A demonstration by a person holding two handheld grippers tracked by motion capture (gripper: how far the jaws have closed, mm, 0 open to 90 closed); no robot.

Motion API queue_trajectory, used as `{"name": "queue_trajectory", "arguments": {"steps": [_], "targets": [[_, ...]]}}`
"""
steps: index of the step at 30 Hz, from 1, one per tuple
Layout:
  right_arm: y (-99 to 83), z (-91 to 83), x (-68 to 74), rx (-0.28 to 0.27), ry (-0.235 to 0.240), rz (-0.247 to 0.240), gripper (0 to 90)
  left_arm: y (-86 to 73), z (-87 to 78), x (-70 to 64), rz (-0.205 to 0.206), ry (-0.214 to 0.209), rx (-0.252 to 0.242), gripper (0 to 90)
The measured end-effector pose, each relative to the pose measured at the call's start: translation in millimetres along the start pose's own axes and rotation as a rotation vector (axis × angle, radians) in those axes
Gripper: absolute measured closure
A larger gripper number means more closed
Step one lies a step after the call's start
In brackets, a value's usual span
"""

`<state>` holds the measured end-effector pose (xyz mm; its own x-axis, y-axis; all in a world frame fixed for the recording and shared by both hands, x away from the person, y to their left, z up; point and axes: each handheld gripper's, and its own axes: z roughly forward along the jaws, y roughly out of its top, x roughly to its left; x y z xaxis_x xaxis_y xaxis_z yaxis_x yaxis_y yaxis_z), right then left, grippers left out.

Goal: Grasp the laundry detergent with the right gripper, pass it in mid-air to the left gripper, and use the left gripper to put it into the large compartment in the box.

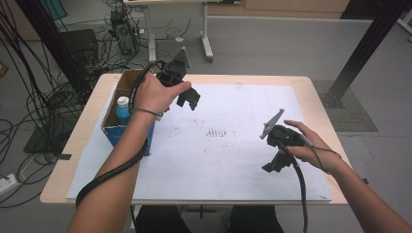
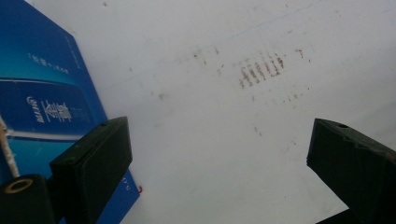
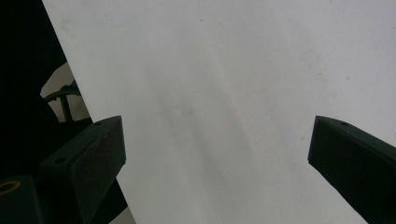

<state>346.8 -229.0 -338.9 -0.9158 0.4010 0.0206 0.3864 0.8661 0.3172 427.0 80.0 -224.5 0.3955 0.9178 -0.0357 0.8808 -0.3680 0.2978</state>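
Note:
My left gripper (image 1: 189, 99) hangs above the white sheet (image 1: 228, 145) beside a blue cardboard box (image 1: 127, 116). Its jaws stand wide apart with nothing between them, as my left gripper (image 2: 219, 154) shows over the stained sheet (image 2: 224, 93). A bottle with a blue cap (image 1: 123, 108) stands upright inside the box. My right gripper (image 1: 273, 165) is held low near the sheet's front right area, pointing down. My right gripper (image 3: 217, 154) is open over bare white sheet (image 3: 224, 93).
Brown smudges (image 1: 216, 132) mark the middle of the sheet; the same smudges (image 2: 259, 70) appear ahead of the left jaws. The blue box side (image 2: 42, 107) fills the left. Cables and equipment (image 1: 121, 29) lie on the floor beyond the wooden table (image 1: 320, 102).

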Motion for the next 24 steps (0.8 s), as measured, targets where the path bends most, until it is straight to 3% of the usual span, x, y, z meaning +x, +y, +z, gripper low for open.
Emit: {"name": "queue_trajectory", "arguments": {"steps": [10,24], "targets": [[-1.9,1.4,0.8,0.001,-0.001,0.004,4.1,2.1,18.2,-1.6,-0.023,0.019,0.004,7.6],[-1.1,0.8,-0.5,-0.003,-0.002,0.001,4.1,4.9,19.5,-7.0,-0.028,0.028,0.002,8.2]]}}
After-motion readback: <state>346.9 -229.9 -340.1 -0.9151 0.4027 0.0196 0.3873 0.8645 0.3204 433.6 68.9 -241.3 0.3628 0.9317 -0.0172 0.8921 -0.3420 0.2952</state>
